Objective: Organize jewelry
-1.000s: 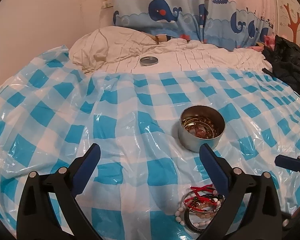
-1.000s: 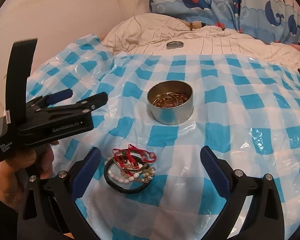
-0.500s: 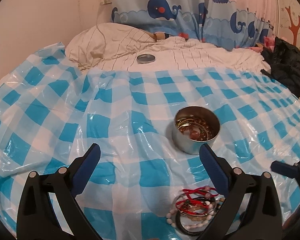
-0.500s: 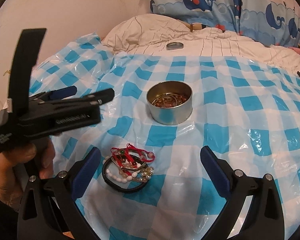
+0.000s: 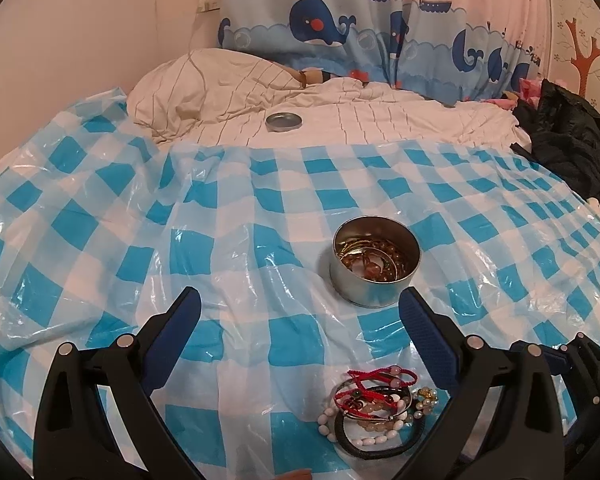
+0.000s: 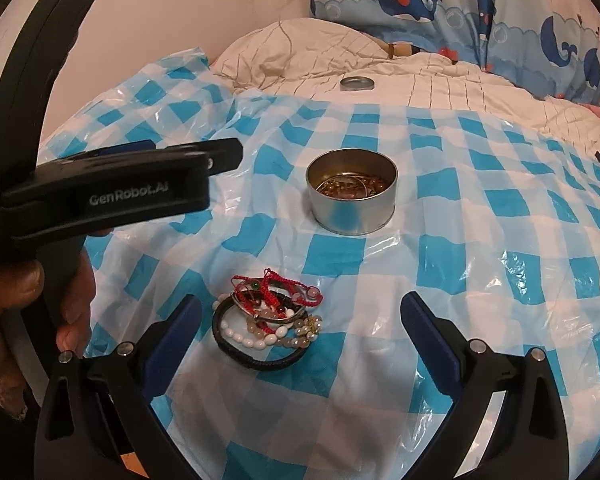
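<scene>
Hard to sort out the bracelet pile (image 6: 267, 317) piece by piece: red cords, white and peach beads, a thin metal bangle and a black band all lie tangled on each other, and in the left wrist view the pile's right edge slips behind that gripper's right finger. The pile sits on the blue-and-white checked plastic sheet (image 6: 440, 264) spread over the bed, near the cameras, with the round metal tin (image 6: 352, 196) a bit farther back and apart from it. The tin has gold-toned and amber-looking pieces inside, too jumbled to tell apart. Left gripper (image 5: 300, 320) has its jaws spread wide with nothing in them; from the right wrist view its body fills the left side, held in a hand (image 6: 40, 300), and covers part of the sheet there. Right gripper (image 6: 300, 320) is also spread wide and empty, hovering with the pile just inside its left finger. Far back, a flat round lid (image 5: 283, 121) lies on the striped white bedding, beside a pillow (image 5: 204, 88). A whale-print curtain (image 5: 380, 40) hangs behind, and dark clothing (image 5: 568, 148) is bunched at the far right, partly cut off.
</scene>
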A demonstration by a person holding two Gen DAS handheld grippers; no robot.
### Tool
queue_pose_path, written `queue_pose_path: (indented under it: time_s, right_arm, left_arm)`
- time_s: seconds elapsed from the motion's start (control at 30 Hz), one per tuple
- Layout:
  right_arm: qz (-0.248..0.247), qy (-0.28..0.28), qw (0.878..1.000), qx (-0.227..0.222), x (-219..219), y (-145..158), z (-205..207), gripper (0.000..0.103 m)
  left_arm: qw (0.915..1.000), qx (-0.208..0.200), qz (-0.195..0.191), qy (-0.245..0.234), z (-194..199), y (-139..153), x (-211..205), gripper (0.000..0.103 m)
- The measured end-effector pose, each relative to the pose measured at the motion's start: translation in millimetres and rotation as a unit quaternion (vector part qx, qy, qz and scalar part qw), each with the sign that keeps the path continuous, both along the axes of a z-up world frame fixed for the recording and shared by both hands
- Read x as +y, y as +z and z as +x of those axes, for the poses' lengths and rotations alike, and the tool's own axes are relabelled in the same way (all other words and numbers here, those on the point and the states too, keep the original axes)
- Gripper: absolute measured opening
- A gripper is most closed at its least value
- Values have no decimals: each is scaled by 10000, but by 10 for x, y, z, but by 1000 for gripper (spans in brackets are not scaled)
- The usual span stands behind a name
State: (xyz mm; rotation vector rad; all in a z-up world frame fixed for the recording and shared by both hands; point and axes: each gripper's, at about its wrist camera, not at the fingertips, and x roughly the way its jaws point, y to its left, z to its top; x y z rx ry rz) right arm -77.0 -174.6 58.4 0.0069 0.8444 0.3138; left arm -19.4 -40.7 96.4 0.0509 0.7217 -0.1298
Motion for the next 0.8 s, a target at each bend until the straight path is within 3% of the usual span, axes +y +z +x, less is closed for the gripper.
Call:
queue_pose_path:
  time_s: [0.8]
  right_arm:
    - [9,99,9999,130,33,-62,52,95]
  left_arm:
    - [9997,207,140,-79,117,-133,-53,95]
